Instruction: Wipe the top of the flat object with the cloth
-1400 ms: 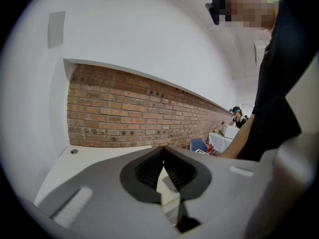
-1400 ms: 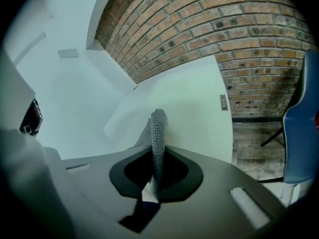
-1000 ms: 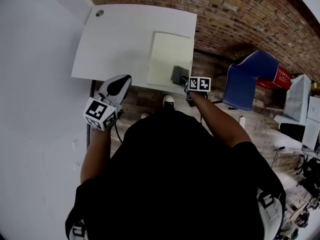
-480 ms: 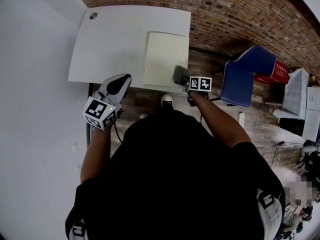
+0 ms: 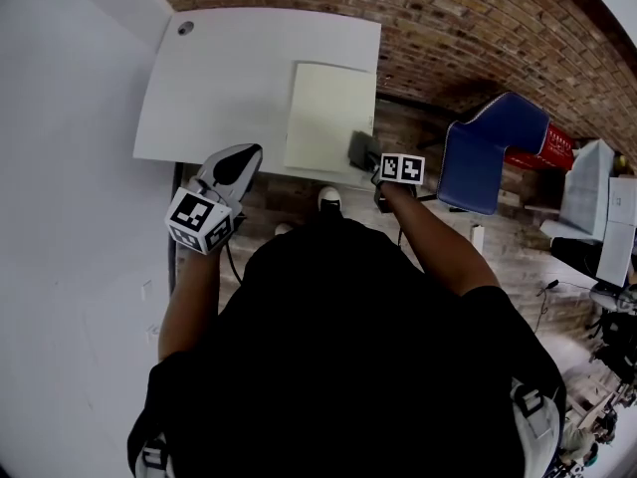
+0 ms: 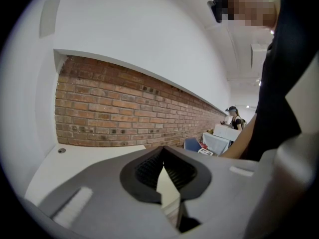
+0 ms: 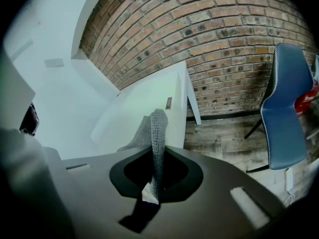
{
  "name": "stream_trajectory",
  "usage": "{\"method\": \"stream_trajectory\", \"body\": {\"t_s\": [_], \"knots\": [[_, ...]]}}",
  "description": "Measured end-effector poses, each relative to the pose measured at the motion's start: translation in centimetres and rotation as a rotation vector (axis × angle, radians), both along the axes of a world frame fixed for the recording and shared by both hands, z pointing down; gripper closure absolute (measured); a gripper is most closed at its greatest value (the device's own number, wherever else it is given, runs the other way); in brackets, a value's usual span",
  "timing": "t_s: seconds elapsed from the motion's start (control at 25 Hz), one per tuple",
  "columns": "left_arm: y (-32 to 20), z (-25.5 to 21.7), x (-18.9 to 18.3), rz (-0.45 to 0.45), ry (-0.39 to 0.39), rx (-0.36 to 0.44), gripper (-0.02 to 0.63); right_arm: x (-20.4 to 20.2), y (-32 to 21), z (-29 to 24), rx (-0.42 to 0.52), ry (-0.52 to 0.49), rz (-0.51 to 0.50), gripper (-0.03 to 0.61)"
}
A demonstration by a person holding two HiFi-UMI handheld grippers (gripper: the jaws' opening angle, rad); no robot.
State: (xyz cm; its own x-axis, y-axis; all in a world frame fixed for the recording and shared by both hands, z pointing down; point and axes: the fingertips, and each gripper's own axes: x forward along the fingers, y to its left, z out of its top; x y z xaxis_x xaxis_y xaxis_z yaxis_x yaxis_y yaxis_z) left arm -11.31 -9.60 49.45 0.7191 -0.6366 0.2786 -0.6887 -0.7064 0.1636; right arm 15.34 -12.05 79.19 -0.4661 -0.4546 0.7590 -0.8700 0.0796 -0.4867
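Observation:
A pale yellow-green flat board lies on the right half of the white table. The grey cloth rests on the board's near right corner, reaching its edge. My right gripper is shut on that cloth. In the right gripper view the cloth rises as a folded strip from between the jaws of the right gripper, above the board. My left gripper hovers at the table's front edge, left of the board. In the left gripper view the left gripper is shut with nothing in it.
A blue chair stands on the wooden floor right of the table, also in the right gripper view. A brick wall runs behind the table. A round cable hole sits at the table's far left corner. A white wall borders the left.
The right gripper and cloth have slid a little toward the board's near right corner and edge. The left gripper has stayed where it was.

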Motion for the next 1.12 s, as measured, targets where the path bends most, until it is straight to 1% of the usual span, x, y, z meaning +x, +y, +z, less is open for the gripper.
{"method": "stream_trajectory", "body": {"t_s": [0.8,0.92,1.12], "knots": [[0.1,-0.2,-0.6,-0.027,-0.001,0.006,0.611,0.1,-0.5,-0.1,0.003,0.005,-0.01,0.569],[0.2,-0.4,-0.5,-0.03,0.001,0.01,0.611,0.6,-0.9,-1.0,0.03,0.015,-0.017,0.569],[0.1,-0.8,-0.9,-0.035,-0.002,0.019,0.611,1.2,-2.0,-4.4,0.124,0.021,-0.041,0.569]]}}
